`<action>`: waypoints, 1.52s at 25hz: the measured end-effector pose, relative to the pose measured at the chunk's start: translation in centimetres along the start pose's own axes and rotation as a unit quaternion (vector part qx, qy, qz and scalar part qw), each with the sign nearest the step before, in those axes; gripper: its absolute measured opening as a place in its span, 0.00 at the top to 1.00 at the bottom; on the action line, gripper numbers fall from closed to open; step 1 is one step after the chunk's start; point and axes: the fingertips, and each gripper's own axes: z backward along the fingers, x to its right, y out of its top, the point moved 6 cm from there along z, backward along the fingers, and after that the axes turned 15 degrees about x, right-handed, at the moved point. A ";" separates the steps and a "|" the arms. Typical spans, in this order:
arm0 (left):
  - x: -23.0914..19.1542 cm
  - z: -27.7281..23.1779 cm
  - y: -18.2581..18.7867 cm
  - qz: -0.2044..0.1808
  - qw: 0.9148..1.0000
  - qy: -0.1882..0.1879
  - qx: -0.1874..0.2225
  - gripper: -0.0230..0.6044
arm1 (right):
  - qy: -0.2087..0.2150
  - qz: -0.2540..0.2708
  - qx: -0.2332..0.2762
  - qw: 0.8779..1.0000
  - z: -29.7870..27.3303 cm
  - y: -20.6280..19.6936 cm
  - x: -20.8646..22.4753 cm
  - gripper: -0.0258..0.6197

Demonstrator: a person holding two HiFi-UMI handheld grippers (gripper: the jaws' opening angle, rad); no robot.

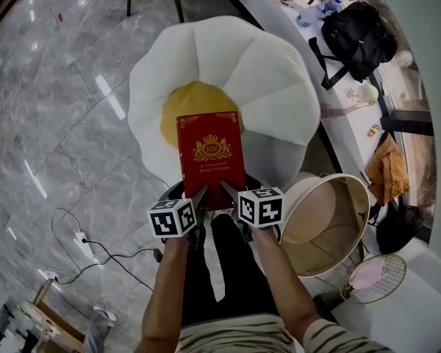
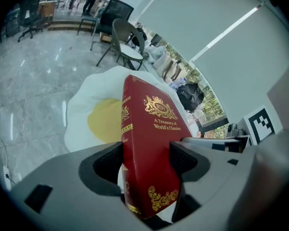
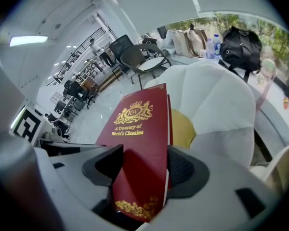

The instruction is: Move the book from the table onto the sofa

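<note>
A red hardback book [image 1: 210,157] with gold crest and lettering is held flat in the air, its near edge in both grippers. My left gripper [image 1: 199,195] is shut on the near left corner, spine side; the book [image 2: 151,143] fills its jaws. My right gripper [image 1: 228,191] is shut on the near right corner, where the book [image 3: 142,153] sits between the pads. Beyond and below the book lies the white petal-shaped sofa [image 1: 272,72] with its yellow round cushion [image 1: 191,101]. The book's far half hangs over the sofa's front.
A round beige side table [image 1: 331,223] stands at the right, close to the person's leg. A long white counter [image 1: 338,116] with a black bag [image 1: 356,35] runs behind the sofa. A cable and power strip [image 1: 81,241] lie on the grey marble floor at left.
</note>
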 end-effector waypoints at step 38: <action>-7.4 -12.0 -5.8 0.034 0.997 0.017 -0.071 0.46 | -0.022 -0.009 -0.070 0.997 -11.8 -5.9 7.0 0.51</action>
